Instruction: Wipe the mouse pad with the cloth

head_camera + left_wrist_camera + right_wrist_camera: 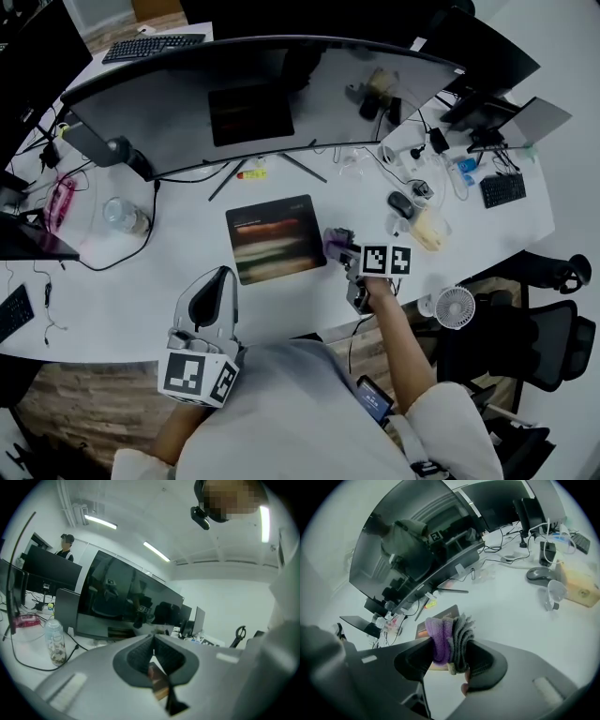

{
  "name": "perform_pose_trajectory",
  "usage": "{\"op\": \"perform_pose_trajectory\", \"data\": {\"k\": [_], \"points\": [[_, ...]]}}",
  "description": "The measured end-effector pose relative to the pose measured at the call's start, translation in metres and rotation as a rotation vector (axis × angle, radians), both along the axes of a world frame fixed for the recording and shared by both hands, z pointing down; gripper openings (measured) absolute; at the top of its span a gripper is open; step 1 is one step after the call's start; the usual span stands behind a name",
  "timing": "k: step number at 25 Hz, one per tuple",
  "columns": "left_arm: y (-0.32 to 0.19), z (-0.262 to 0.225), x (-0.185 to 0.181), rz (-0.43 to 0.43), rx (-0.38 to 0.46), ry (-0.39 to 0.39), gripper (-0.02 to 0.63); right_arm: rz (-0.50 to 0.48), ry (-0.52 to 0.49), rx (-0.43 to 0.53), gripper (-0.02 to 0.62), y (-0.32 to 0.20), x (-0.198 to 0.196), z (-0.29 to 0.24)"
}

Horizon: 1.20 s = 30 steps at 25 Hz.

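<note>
The dark mouse pad [273, 238] lies flat on the white desk in front of the curved monitor; its corner also shows past the jaws [447, 612]. My right gripper [339, 246] hovers just off the pad's right edge, shut on a folded purple and grey cloth [450, 639] that bulges out between the jaws. The cloth shows as a purple bit [335, 241] in the head view. My left gripper [214, 291] is near the desk's front edge, below the pad's left corner, with its jaws together and nothing held [153, 652].
A wide curved monitor [272, 98] stands behind the pad. A clear bottle [124, 217] and cables lie at left. A mouse [400, 203], a tan box [427, 228] and chargers crowd the right. A small fan [455, 306] sits at the desk's right front edge.
</note>
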State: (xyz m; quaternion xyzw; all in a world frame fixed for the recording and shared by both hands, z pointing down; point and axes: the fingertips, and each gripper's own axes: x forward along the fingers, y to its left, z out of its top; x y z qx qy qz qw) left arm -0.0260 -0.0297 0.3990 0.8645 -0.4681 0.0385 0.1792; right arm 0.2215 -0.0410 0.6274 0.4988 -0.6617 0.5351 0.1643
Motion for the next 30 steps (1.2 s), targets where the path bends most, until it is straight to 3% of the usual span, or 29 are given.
{"op": "perform_pose_trajectory", "data": {"k": [18, 30], "points": [[0.014, -0.001, -0.005, 0.045, -0.012, 0.009, 0.000, 0.030, 0.032, 0.260, 0.199, 0.020, -0.018, -0.089], [0.021, -0.002, -0.021, 0.041, -0.021, 0.014, 0.000, 0.014, 0.114, 0.528, 0.198, 0.055, -0.055, -0.172]]}}
